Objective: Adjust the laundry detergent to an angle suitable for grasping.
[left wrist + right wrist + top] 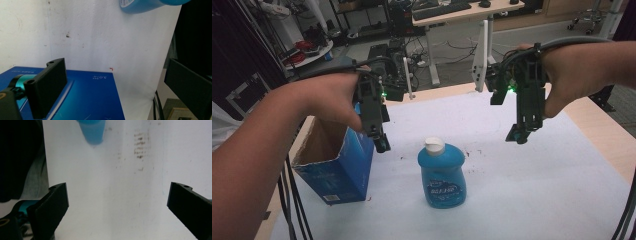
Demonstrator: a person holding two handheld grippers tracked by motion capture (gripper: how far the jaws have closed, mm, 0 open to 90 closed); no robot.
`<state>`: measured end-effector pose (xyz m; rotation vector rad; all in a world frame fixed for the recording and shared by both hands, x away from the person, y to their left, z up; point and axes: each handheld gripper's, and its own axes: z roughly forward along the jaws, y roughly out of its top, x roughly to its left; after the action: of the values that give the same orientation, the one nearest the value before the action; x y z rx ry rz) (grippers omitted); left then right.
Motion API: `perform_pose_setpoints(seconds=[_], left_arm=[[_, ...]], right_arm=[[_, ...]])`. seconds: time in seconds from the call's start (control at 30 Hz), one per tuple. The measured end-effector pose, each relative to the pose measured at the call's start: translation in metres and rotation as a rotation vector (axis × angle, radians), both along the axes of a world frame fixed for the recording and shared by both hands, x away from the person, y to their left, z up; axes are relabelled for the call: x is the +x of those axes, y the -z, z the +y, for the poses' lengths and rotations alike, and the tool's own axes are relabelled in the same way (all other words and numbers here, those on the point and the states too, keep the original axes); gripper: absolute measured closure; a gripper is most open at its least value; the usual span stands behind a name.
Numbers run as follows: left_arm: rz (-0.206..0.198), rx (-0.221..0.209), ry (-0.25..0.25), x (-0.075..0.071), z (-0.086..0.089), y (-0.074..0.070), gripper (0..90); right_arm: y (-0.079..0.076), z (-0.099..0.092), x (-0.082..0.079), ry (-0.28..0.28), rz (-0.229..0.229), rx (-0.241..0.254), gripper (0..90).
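Observation:
A blue bottle (442, 175) with a white cap stands upright on the white table cover (522, 185), free of both grippers. To its left stands an open blue cardboard box (334, 165). My left gripper (381, 142) hangs over the box's right edge, pointing down, jaws wide apart; in the left gripper view the box top (87, 97) lies under them and the bottle (145, 5) shows at the top. My right gripper (518, 134) hovers above the cover to the right of the bottle, open and empty. In the right gripper view the bottle (92, 131) sits far off at the top.
A wooden table edge (607, 135) borders the cover on the right. Black cables (292, 200) hang at the left side. Behind the table are a desk (462, 15), a white upright panel (482, 55) and cluttered floor.

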<state>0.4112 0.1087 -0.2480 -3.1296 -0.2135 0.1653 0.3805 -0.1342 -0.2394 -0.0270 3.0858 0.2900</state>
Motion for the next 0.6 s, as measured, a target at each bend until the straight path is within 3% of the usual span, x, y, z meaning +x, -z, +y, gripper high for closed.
perform_pose_setpoints(seconds=[0.23,0.6], left_arm=[[0.004,-0.003,0.004,0.0013,-0.0003,0.0001,4.4],[0.001,-0.005,0.000,0.0019,0.0002,-0.0004,4.4]], right_arm=[[-0.0099,0.0005,0.0004,-0.020,0.016,-0.074,2.8],[-0.0035,-0.0030,0.0036,0.000,0.032,-0.096,2.8]])
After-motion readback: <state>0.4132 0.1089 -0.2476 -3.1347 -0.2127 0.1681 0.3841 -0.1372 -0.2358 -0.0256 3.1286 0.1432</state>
